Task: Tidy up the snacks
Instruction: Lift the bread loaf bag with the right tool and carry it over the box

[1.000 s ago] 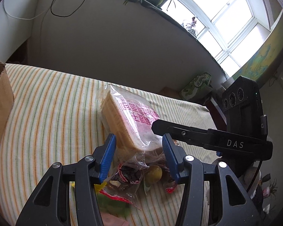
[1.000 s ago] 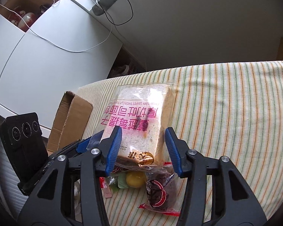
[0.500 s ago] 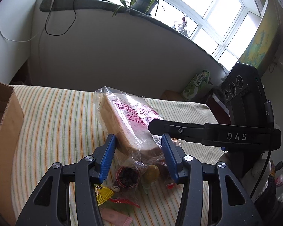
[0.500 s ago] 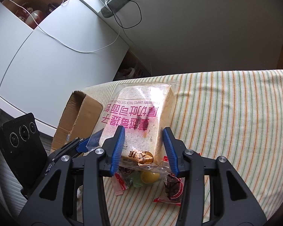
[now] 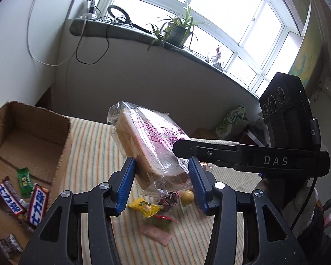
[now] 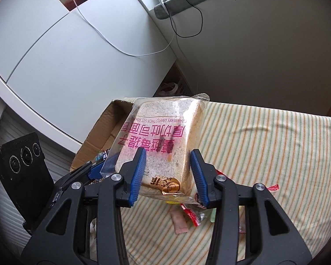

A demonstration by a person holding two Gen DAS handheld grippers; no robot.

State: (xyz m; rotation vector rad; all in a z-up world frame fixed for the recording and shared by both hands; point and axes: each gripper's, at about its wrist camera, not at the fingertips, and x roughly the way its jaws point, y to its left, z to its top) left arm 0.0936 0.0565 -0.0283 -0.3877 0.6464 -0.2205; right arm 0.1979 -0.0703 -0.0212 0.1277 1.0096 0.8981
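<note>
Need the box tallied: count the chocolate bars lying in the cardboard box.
3 show in the cardboard box: chocolate bars at the left, beside it, and near the bottom edge. More may lie beyond the frame.

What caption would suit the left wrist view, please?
Both hand-held grippers lift a bagged bread loaf above loose sweets, beside the cardboard box.

Loose sweets below; cardboard box leftward, open-topped.

Pink-lettered bread bag — blue claw pads — green-orange striped cloth.
</note>
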